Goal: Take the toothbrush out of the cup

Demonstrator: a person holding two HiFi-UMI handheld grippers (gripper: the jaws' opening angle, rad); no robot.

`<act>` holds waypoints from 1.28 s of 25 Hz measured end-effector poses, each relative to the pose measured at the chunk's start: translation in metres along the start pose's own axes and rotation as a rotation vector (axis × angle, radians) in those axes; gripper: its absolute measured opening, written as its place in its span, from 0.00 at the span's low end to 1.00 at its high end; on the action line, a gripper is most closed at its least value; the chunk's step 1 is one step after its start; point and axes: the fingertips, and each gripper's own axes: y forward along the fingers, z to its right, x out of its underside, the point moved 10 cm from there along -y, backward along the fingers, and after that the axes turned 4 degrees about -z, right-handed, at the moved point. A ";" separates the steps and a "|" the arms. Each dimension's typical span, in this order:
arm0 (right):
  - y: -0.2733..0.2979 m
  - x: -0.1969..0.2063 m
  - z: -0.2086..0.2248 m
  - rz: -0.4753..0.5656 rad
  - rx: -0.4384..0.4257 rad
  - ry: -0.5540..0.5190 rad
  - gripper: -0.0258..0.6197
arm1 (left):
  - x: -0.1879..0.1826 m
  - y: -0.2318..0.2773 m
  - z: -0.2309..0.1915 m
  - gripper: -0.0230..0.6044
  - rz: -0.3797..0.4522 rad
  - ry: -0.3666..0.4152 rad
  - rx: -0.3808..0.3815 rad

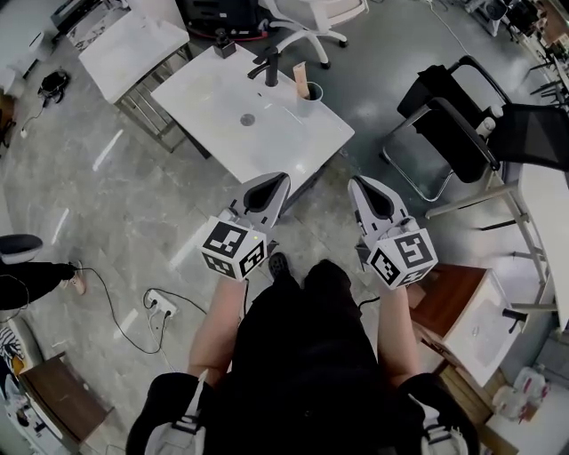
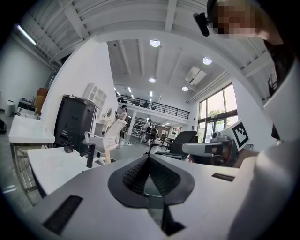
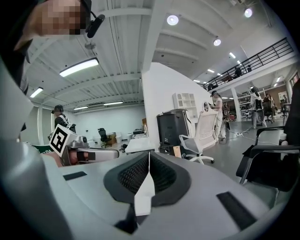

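landmark: white sink top (image 1: 204,93), with a black tap (image 1: 269,67) at its far edge
cup (image 1: 310,91): upright on the sink top's far right corner, just right of the tap
toothbrush (image 1: 301,80): peach-coloured, standing in the cup, its upper part above the rim and leaning toward the tap; neither tool touches it
left gripper (image 1: 272,181): held near level at the sink top's near edge, well short of the cup; jaws fully closed, ribbed black pads (image 2: 136,174) meeting at the tip, nothing between them
right gripper (image 1: 368,187): just off the sink top's near right side, over the grey floor (image 1: 107,204), well short of the cup; jaws fully closed, pads (image 3: 133,174) together, empty
spacing: the two tools side by side, apart, both pointing toward the sink top
person (image 1: 302,355): dark clothing, standing on the sink top's near side
black chairs (image 1: 462,124): right of the sink top, well apart from it
white office chair (image 1: 307,22): beyond the sink top's far edge
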 end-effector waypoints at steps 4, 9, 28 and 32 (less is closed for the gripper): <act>0.010 0.002 -0.001 -0.023 0.003 0.007 0.09 | 0.009 -0.001 -0.005 0.06 -0.021 -0.017 -0.005; 0.031 -0.001 0.001 -0.023 -0.030 -0.004 0.09 | 0.020 0.005 -0.016 0.06 -0.035 -0.049 -0.043; 0.120 -0.036 0.098 0.029 -0.098 0.041 0.09 | -0.019 0.102 -0.075 0.06 -0.055 -0.021 -0.139; 0.142 -0.042 0.122 0.019 -0.136 0.045 0.09 | -0.020 0.130 -0.087 0.06 -0.046 -0.034 -0.194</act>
